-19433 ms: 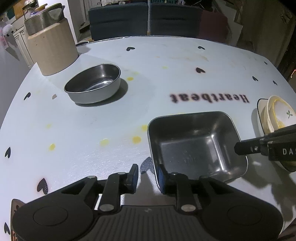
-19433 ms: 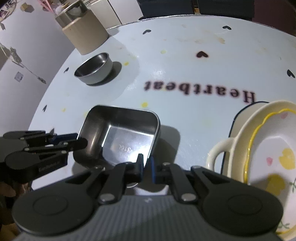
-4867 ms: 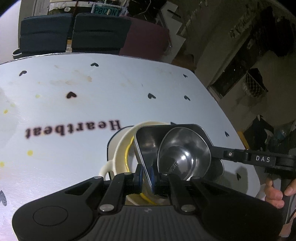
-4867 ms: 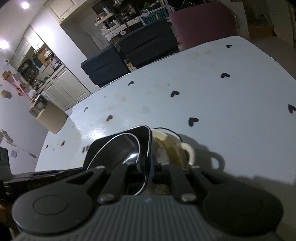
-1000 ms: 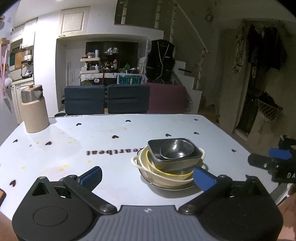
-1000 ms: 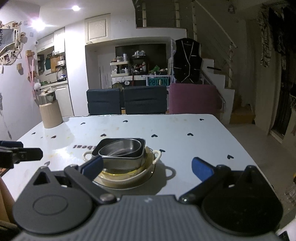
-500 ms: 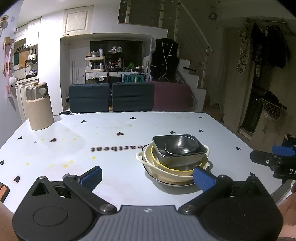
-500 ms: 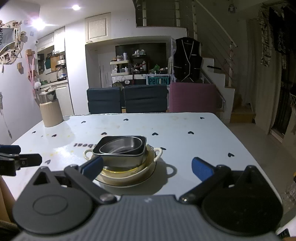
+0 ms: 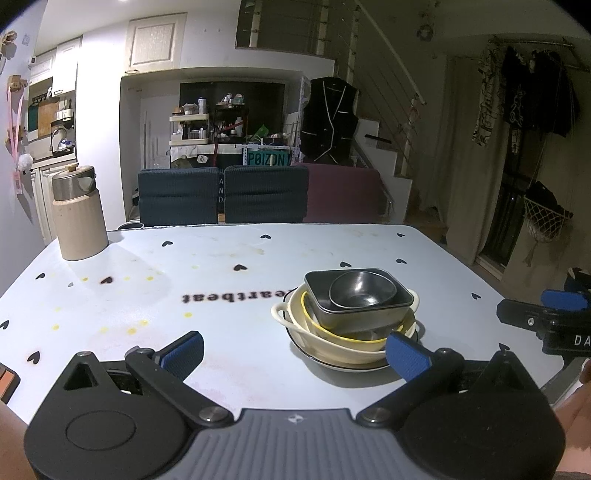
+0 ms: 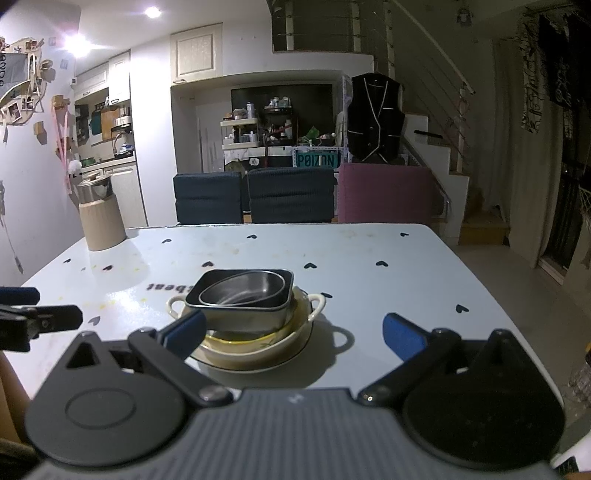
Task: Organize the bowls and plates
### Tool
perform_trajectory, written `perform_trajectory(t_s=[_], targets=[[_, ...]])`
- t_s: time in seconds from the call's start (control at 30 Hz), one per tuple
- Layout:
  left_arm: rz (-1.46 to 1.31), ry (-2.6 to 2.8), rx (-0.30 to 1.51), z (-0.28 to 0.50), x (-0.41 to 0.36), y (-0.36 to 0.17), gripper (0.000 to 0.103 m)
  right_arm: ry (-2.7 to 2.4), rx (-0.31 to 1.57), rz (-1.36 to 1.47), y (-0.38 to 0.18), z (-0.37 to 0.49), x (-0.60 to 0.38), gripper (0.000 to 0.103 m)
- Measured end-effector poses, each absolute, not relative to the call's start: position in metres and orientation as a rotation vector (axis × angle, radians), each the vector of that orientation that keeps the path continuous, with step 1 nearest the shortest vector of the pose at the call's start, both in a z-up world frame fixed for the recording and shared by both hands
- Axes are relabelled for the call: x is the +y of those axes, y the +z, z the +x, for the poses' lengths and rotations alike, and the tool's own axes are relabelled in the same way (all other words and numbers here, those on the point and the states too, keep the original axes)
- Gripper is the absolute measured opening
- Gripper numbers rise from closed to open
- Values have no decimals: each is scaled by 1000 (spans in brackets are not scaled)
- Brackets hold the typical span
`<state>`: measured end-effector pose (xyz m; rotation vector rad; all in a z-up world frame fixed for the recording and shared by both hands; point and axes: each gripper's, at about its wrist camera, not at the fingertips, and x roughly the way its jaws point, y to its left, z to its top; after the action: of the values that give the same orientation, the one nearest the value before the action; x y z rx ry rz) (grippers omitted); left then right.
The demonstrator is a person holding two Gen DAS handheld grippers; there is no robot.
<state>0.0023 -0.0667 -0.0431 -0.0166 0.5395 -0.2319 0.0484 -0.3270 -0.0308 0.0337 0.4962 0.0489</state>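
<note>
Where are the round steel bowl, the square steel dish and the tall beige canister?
round steel bowl (image 9: 360,291), left wrist view, inner wall.
square steel dish (image 10: 242,319), right wrist view, front wall.
beige canister (image 9: 79,225), left wrist view, body.

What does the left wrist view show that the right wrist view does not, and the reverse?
Only the left wrist view shows the right gripper, open, and a hanging net basket. Only the right wrist view shows the left gripper and a lit ceiling lamp. Both show the round steel bowl nested in the square steel dish on the cream handled bowl, and the beige canister.
</note>
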Motion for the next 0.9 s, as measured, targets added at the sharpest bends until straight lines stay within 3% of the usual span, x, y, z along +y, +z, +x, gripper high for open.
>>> perform_trajectory(t_s=[0.9], targets=[[-11,-227,539,3,-64,-43,103,51,496,35,-31,49,-328,103]])
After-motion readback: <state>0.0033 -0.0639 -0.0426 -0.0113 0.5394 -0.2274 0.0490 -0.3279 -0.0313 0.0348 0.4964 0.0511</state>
